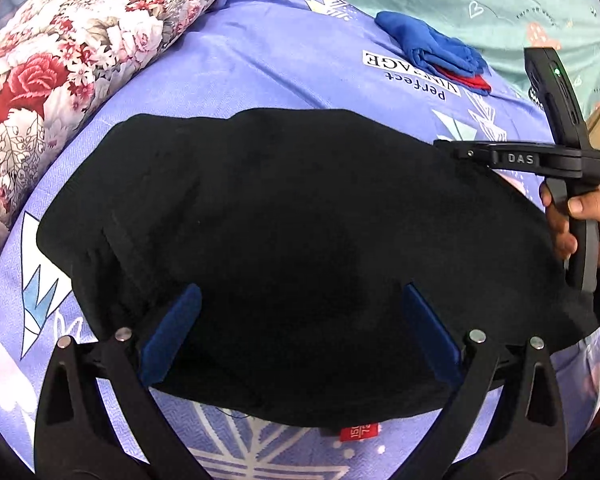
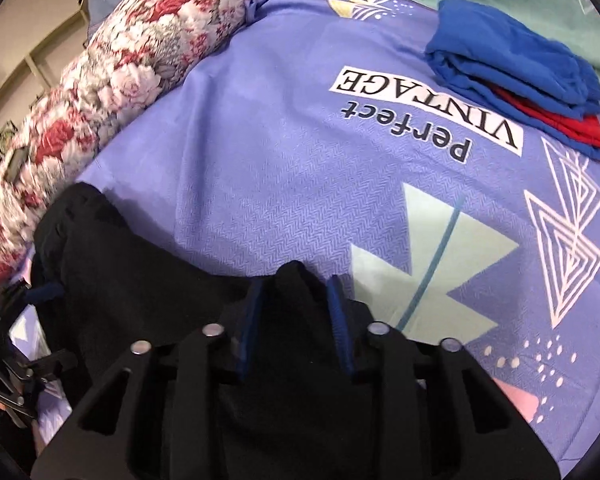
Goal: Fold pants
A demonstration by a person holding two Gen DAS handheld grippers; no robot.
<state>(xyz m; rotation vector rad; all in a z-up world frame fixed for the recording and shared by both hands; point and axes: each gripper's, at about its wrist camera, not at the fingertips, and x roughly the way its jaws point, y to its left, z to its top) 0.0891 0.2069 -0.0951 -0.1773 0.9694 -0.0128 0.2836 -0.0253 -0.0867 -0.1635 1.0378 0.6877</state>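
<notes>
A: The black pants [image 1: 284,248] are seen spread on the purple bedsheet [image 1: 280,64], a red tag [image 1: 359,432] at the near hem.

B: A pinched-up fold is clamped by the right tongs [image 2: 296,304]; the left tongs [image 1: 300,332] are held wide apart over the pants, nothing gripped.

A: Beyond the pants, folded blue and red clothes [image 2: 520,80] are stacked; a floral pillow [image 1: 76,60] is noted left.

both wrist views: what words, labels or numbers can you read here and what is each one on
"Perfect" and "VINTAGE": printed on the purple patterned bedsheet, seen upside down, "VINTAGE" in a white box.
"DAS": raised letters on the black body of the right tongs.
Small red tag at the edge of the black fabric pants: white digits, too small and cut off to read.
Mint bedsheet: small curved writing by a heart, too blurred to read.
</notes>
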